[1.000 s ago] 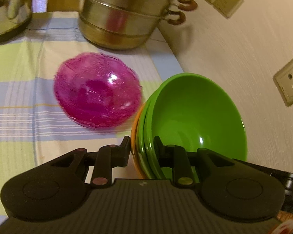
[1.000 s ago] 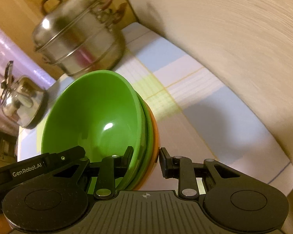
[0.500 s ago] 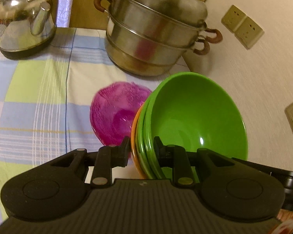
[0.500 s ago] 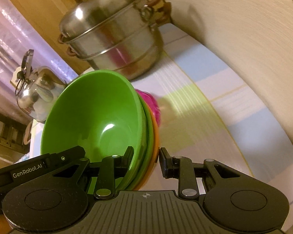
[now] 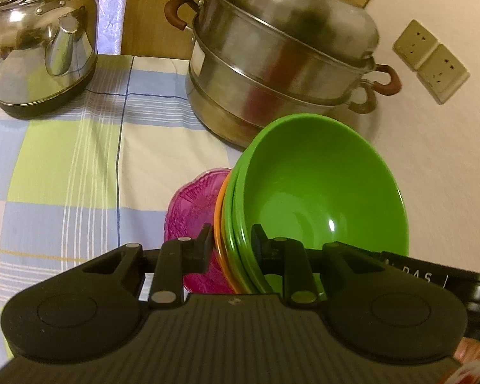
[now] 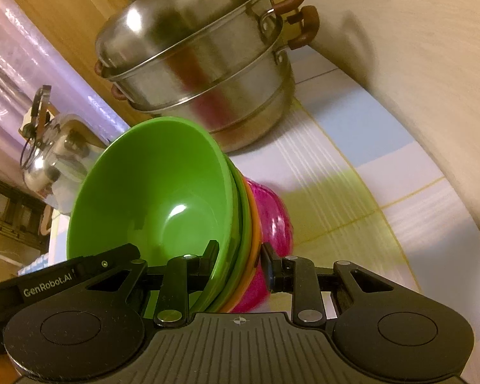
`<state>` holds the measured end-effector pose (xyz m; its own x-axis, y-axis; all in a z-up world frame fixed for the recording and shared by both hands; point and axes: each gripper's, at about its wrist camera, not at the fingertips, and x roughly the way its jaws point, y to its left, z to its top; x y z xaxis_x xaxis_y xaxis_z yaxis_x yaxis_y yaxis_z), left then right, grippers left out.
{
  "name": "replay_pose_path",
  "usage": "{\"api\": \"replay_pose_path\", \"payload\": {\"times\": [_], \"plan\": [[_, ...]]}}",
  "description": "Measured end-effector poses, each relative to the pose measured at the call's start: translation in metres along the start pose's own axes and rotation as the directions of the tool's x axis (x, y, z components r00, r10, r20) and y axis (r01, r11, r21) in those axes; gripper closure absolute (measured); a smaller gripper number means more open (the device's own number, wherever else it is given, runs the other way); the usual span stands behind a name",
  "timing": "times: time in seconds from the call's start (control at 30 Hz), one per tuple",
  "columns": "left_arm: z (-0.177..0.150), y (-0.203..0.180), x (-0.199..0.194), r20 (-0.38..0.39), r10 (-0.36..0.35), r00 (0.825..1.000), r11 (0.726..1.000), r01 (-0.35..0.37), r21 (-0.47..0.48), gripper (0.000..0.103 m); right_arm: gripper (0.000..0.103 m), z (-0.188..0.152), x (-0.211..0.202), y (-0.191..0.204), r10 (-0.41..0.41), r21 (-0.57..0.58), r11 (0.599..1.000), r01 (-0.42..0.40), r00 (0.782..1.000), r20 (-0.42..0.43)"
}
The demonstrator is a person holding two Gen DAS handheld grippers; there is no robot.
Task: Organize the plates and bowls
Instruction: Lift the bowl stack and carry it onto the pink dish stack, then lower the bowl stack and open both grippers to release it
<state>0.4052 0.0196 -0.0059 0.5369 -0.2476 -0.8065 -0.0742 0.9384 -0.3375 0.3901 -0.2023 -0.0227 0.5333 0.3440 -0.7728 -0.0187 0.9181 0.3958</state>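
A nested stack of two green bowls [image 5: 320, 192] in an orange bowl [image 5: 219, 217] hangs tilted above the checked tablecloth. My left gripper [image 5: 232, 236] is shut on the stack's near rim. My right gripper [image 6: 240, 252] is shut on the opposite rim of the same green bowls [image 6: 150, 198] and orange bowl [image 6: 254, 224]. A magenta glass bowl [image 5: 192, 211] sits on the cloth just behind and below the stack, which hides part of it. In the right wrist view the magenta bowl [image 6: 272, 217] shows close beside the orange rim; I cannot tell whether they touch.
A steel steamer pot [image 5: 281, 73] with brown handles stands just beyond the bowls, near the wall. A steel kettle [image 5: 38, 48] stands at the back left. Wall sockets [image 5: 430, 60] are on the right-hand wall [image 6: 416, 64]. Checked cloth [image 5: 64, 176] lies open to the left.
Both grippers have carried the bowl stack toward the steamer pot. The magenta bowl, earlier well left of the stack, now lies mostly hidden behind it. The kettle has come into view.
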Motion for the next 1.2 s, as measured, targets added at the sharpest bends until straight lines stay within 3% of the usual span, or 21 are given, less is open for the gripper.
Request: {"api": "replay_pose_path", "payload": {"times": [0.5,1.1,1.2], "plan": [[0.005,0.024,0.044,-0.027,0.043,0.999,0.999,-0.043,-0.013,0.081,0.075,0.004,0.061,-0.007,0.018,0.004,1.000,-0.018,0.999,-0.047],[0.000,0.024,0.058,-0.020,0.028,0.999,1.000,-0.028,-0.014,0.080,0.075,0.001,0.077,-0.022,0.018,0.027,1.000,-0.016,0.998,-0.064],[-0.002,0.026,0.059,-0.009,0.008,1.000,0.999,-0.008,-0.032,0.074,0.073,0.000,0.076,-0.021,0.020,0.026,0.999,-0.019,0.998,-0.064]]}}
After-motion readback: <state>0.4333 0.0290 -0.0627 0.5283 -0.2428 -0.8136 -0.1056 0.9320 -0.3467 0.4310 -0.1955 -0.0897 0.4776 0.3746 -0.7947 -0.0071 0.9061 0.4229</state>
